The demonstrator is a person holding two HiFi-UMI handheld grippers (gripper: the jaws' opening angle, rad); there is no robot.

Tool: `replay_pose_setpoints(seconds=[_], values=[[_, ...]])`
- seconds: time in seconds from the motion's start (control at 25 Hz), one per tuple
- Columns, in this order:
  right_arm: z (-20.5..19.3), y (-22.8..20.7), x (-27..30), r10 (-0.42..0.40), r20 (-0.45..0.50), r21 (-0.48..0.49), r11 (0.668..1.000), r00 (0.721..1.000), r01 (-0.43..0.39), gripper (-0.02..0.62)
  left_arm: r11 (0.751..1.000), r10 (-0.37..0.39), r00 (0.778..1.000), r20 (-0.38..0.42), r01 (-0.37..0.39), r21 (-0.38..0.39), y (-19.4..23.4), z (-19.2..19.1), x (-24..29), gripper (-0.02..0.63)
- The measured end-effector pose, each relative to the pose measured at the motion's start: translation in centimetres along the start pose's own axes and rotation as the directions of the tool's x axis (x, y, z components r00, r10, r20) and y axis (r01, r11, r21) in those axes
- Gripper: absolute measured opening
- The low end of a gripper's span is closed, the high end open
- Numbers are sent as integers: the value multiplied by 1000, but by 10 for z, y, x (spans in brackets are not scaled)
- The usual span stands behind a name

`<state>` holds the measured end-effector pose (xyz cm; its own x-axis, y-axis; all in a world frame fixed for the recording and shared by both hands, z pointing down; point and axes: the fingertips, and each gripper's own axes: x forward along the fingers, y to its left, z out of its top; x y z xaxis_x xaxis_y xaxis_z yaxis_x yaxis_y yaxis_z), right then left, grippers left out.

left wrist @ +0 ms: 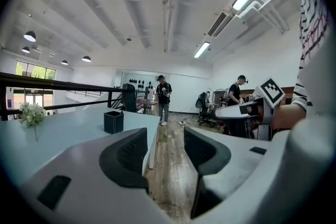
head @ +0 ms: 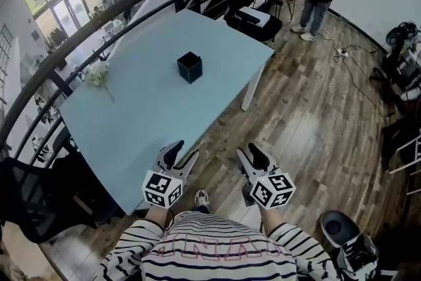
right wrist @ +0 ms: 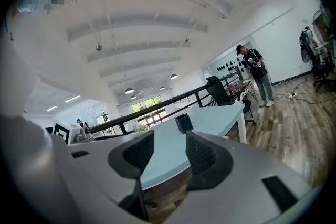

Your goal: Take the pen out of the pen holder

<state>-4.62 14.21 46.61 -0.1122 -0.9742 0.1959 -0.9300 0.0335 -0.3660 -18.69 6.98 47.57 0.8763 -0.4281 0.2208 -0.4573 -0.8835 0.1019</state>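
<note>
The pale blue table [head: 131, 122] bears the black pen holder [head: 189, 67] mid-top, with no pen visible. The left gripper [head: 183, 154] and right gripper [head: 250, 153] hang at the near edge, jaws wide and empty. This looks like the approach step. Next, one must reach over the holder.

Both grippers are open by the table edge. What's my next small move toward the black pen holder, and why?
Probably carry the right gripper forward over the table toward the pen holder. Both it and the left gripper are empty and short of the holder, and the right gripper view frames it between the open jaws. No pen shows.
</note>
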Motion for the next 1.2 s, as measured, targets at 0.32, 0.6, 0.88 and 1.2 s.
replay_pose_setpoints(seconds=[0.32,0.6,0.88,1.2], values=[[19,-12,75,-31,13,14,999,999,31,198,999,-42,999,-9,42,11,65,17,49,196],[26,-28,118,-44,6,24,999,999,44,198,999,-45,999,-20,45,11,104,22,85,196],[35,-67,152,-16,-22,25,1000,1000,17,198,1000,-1,999,-39,0,-7,123,17,126,196],[56,-117,203,111,-98,7,994,989,-111,198,989,145,988,-45,-147,-35,144,27,179,196]])
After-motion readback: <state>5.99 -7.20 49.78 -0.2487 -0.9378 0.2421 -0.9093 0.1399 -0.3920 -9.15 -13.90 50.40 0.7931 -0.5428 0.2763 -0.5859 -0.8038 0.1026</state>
